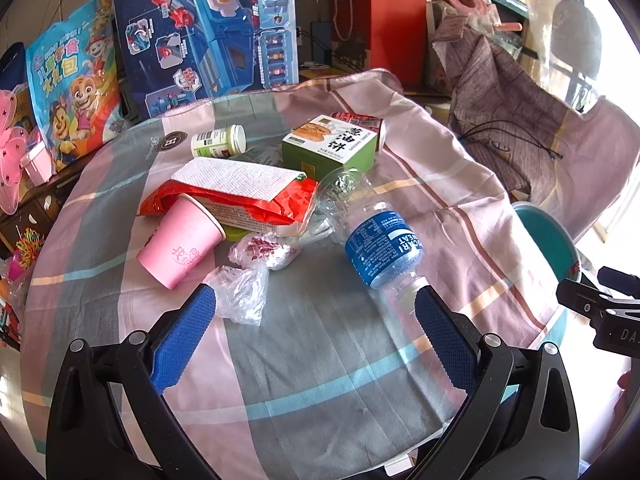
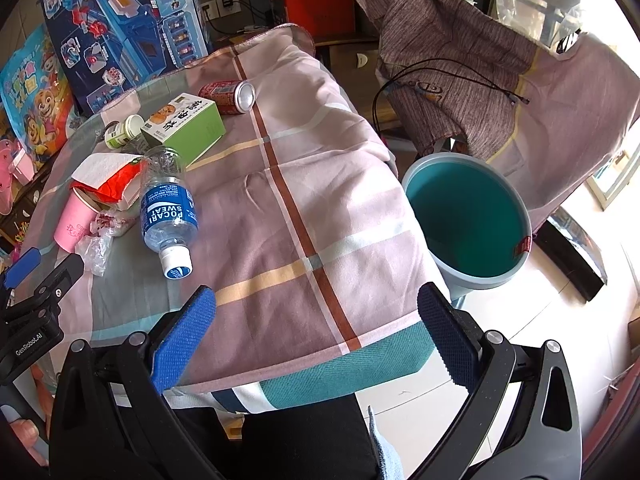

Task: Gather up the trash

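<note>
Trash lies on a table under a plaid cloth point(image 1: 320, 360): a Pocari Sweat bottle point(image 1: 380, 246) point(image 2: 168, 208) on its side, a pink paper cup point(image 1: 180, 244) point(image 2: 74, 222), crumpled clear wrappers point(image 1: 244, 292) point(image 2: 96, 250), a red packet under a paper towel point(image 1: 240, 188), a green box point(image 1: 332, 144) point(image 2: 184, 124), a white pill bottle point(image 1: 218, 142) and a red can point(image 2: 230, 96). My left gripper point(image 1: 314, 304) is open and empty, just short of the wrappers and the bottle cap. My right gripper point(image 2: 316, 308) is open and empty over the table's near right edge.
A teal bin point(image 2: 468, 216) point(image 1: 548, 240) stands on the floor right of the table. Toy boxes point(image 1: 200, 32) and bags crowd the far left. A chair draped with grey clothing point(image 2: 452, 60) stands behind the bin.
</note>
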